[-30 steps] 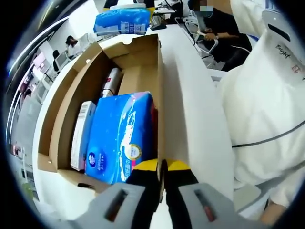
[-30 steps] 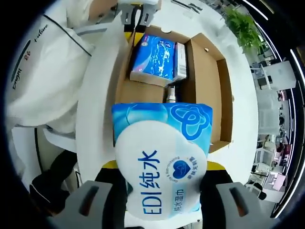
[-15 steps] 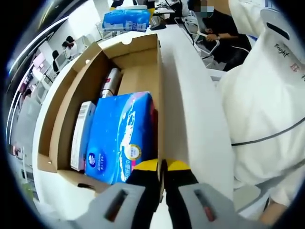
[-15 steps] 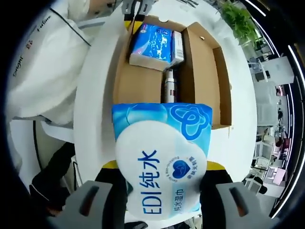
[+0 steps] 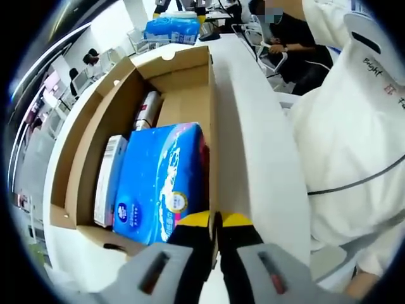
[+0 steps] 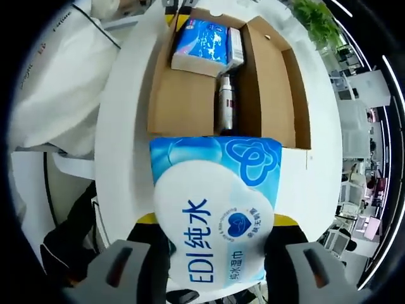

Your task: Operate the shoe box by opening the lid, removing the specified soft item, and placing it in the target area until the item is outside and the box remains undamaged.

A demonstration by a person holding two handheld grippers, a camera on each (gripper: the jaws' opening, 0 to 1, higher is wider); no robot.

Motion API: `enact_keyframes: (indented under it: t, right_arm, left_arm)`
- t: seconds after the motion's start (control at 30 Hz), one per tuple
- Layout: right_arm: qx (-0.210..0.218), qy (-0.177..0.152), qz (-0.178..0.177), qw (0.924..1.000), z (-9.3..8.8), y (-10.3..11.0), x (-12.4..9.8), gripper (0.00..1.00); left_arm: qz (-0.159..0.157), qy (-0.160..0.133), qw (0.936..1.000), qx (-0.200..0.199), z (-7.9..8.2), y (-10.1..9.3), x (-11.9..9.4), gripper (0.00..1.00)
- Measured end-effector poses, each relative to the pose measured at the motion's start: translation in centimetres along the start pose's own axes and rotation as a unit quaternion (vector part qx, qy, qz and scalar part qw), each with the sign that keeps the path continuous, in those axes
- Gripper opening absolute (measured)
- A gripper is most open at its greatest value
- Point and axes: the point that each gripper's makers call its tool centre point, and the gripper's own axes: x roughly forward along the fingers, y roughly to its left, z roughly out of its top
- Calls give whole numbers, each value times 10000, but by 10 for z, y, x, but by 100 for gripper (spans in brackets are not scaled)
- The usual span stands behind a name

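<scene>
The open cardboard shoe box (image 5: 95, 126) lies on a white table (image 5: 253, 139). Inside it are a blue tissue pack (image 5: 161, 180), a slim white box (image 5: 109, 177) and a silver bottle (image 5: 147, 109). My left gripper (image 5: 215, 220) is shut on the box's near right wall. Beyond the far end of the box hangs a light-blue wet wipes pack (image 5: 172, 28). In the right gripper view my right gripper (image 6: 216, 223) is shut on that wipes pack (image 6: 215, 215), held above the table just outside the box (image 6: 183, 95). The left gripper (image 6: 181, 12) shows at the box's far end.
A person in a white coat (image 5: 354, 126) stands along the table's long side (image 6: 50, 76). Another person sits at desks behind (image 5: 291, 38). A green plant (image 6: 316, 22) and office furniture lie past the table. Bare white tabletop (image 6: 126, 114) flanks the box.
My right gripper has drawn back from the box with the wipes pack, so the box looks smaller and farther in its view. The left gripper has kept still on the box wall.
</scene>
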Motion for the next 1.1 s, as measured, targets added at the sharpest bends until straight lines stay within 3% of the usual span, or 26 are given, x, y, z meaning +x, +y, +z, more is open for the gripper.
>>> enact_keyframes:
  t: [0.2, 0.37, 0.63, 0.7, 0.83, 0.93, 1.03, 1.1]
  right_arm:
    - [-18, 37, 169, 9998, -6, 7, 14, 58]
    - [-117, 64, -11, 9999, -12, -3, 17, 58]
    - [-336, 53, 207, 9992, -8, 5, 33, 58]
    - [-400, 12, 123, 9991, -7, 3, 35, 58]
    - [-179, 107, 172, 9996, -10, 6, 37, 58]
    - [-272, 161, 222, 9993, -12, 10, 40, 58]
    - [-226, 164, 247, 9993, -13, 11, 43, 58]
    - [-250, 160, 243, 9993, -12, 10, 45, 58]
  left_arm:
    - [19, 97, 9999, -44, -1, 0, 1, 2]
    - [3, 59, 10000, -52, -1, 1, 0, 2]
    - [-36, 149, 9999, -76, 0, -1, 1, 2]
    - [-25, 195, 9998, -71, -1, -1, 2, 2]
    - [-35, 149, 9999, -53, -1, -1, 1, 2]
    - [-35, 139, 9999, -32, -1, -1, 1, 2]
    - [99, 180, 9998, 45, -2, -2, 1, 2]
    - [188, 42, 9996, 197, -1, -2, 0, 3]
